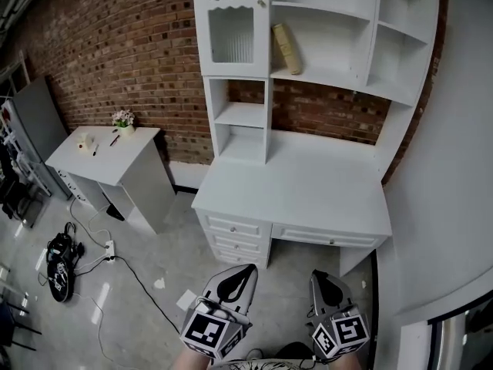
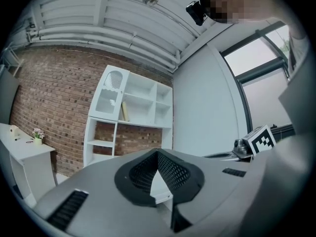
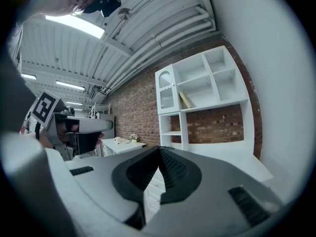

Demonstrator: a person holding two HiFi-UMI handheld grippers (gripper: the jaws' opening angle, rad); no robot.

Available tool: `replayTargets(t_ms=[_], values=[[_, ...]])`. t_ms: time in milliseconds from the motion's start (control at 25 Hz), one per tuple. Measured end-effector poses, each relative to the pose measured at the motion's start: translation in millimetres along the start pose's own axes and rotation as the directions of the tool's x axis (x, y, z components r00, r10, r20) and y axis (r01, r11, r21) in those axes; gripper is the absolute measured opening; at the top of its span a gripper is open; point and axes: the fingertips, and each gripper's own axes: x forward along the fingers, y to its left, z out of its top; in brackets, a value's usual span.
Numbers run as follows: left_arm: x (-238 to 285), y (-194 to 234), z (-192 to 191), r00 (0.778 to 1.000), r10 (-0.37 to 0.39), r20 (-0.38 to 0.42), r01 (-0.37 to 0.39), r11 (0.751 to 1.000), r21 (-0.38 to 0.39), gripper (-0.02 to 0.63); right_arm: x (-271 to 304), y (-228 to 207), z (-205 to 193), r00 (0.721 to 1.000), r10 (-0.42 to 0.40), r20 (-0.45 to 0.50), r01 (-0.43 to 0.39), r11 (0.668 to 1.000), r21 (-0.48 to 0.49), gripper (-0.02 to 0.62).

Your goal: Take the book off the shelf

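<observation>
Fingers of the left gripper [image 1: 246, 270] are pressed together, pinching nothing. The right gripper [image 1: 318, 276] is the same, and both are well apart from the worktop [image 1: 308, 187]. 1 upper shelf [image 1: 331, 79] compartment holds the book [image 1: 286, 48], which stands near upright with its top leaning left against the cabinet [image 1: 231, 29].

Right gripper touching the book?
Apart. Head view: the right gripper is at the frame's bottom, the book leans on the upper shelf, the whole desk lies between them.
</observation>
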Motion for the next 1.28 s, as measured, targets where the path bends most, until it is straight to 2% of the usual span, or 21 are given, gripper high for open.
replayTargets(t_ms=[80, 240, 440, 600, 760, 880, 1040, 1280], values=[[-1.4, 18.2, -3.7, 1.000, 0.023, -0.018, -0.023, 1.000, -0.001, 0.012, 13.7, 1.8, -2.0, 1.000, -0.017, 0.004, 0.016, 1.000, 0.008, 0.005], [9.2, 47.3, -9.3, 0.999, 0.053, 0.004, -0.053, 0.998, -0.020, 0.012, 40.3, -6.8, 0.5, 0.999, -0.047, 0.019, 0.047, 0.999, 0.003, 0.005], [48.2, 83.7, -17.0, 0.996, 0.084, -0.005, -0.084, 0.996, -0.013, 0.012, 94.9, -26.7, 1.2, 1.000, -0.019, 0.016, 0.019, 1.000, -0.013, 0.005], [100.0, 116.3, -17.1, 0.995, 0.096, -0.004, -0.096, 0.995, 0.002, 0.012, 149.9, -55.3, 9.9, 1.000, 0.004, 0.017, -0.003, 1.000, -0.022, 0.004], [166.9, 150.8, -1.3, 0.993, 0.119, -0.014, -0.119, 0.993, -0.007, 0.012, 207.0, -92.3, 40.4, 0.999, 0.022, 0.046, -0.017, 0.995, -0.098, 0.004], [220.2, 169.0, 12.0, 0.994, 0.110, -0.020, -0.109, 0.994, 0.005, 0.012, 250.6, -126.2, 60.5, 0.998, 0.024, 0.062, -0.017, 0.994, -0.110, 0.004], [280.9, 189.0, 24.9, 0.995, 0.095, 0.038, -0.096, 0.995, 0.017, 0.012, 298.3, -166.4, 76.7, 0.997, 0.018, 0.073, -0.010, 0.994, -0.107, 0.005], [342.1, 219.2, 10.5, 0.996, 0.086, -0.002, -0.086, 0.996, -0.006, 0.012, 351.6, -203.1, 84.9, 0.999, -0.009, 0.045, 0.015, 0.993, -0.115, 0.005]])
